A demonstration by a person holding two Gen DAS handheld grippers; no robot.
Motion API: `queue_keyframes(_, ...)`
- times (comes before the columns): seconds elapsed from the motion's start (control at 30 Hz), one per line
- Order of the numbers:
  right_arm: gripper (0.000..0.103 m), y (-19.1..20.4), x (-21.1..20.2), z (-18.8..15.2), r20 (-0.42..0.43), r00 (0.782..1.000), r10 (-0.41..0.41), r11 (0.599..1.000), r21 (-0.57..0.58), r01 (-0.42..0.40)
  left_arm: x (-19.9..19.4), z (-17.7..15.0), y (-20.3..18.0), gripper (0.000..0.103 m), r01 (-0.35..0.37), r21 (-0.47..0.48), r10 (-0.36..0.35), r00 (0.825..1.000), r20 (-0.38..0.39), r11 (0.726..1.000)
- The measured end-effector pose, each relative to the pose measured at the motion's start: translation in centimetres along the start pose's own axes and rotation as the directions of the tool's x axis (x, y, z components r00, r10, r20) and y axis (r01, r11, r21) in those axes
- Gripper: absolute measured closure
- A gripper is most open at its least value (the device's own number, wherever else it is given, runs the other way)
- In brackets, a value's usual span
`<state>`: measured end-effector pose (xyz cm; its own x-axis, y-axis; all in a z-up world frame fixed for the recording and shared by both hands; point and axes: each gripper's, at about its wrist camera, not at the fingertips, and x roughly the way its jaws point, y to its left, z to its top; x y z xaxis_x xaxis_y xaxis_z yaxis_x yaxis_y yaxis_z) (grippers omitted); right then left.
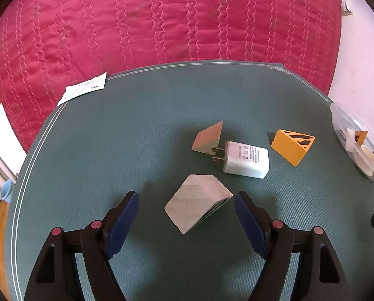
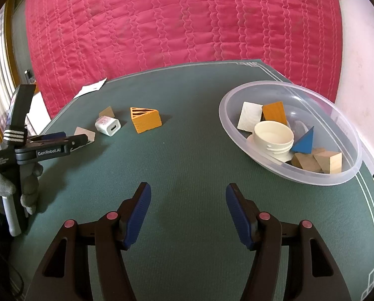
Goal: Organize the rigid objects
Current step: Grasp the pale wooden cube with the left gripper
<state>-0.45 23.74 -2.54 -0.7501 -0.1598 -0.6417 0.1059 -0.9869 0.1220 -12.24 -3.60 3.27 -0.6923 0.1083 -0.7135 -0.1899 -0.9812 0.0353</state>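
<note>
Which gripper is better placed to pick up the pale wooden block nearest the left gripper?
Left: the left gripper stands open around the pale wooden block; the right gripper has only bare mat.

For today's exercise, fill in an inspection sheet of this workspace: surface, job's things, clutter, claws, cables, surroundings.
Surface: green mat.
Job's things: pale wooden block, white charger, orange wedge and tan wedge lie loose; clear bowl holds other pieces.
Clutter: paper slip at the mat's edge.
Claws: left claw open, astride the pale block, not touching; right claw open, empty.
Cables: nothing seen.
Surroundings: pink quilt behind.
</note>
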Motion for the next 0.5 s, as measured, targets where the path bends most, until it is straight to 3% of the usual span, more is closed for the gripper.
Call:
queue_keyframes(0.33, 0.04, 0.0, 0.0, 0.0, -0.004, 1.0, 0.002, 1.0, 0.004, -0.002, 0.5, 0.0, -0.1, 0.024, 0.037, 0.015, -0.037, 0.999, -0.022, 0.999)
queue_keyframes(0.5, 0.04, 0.0, -0.1, 0.1, -0.005, 1.0, 0.0, 1.0, 0.004, 0.0, -0.5, -0.6, -1.7, 0.024, 0.143, 0.128, -0.142, 0.99, -0.016, 0.981)
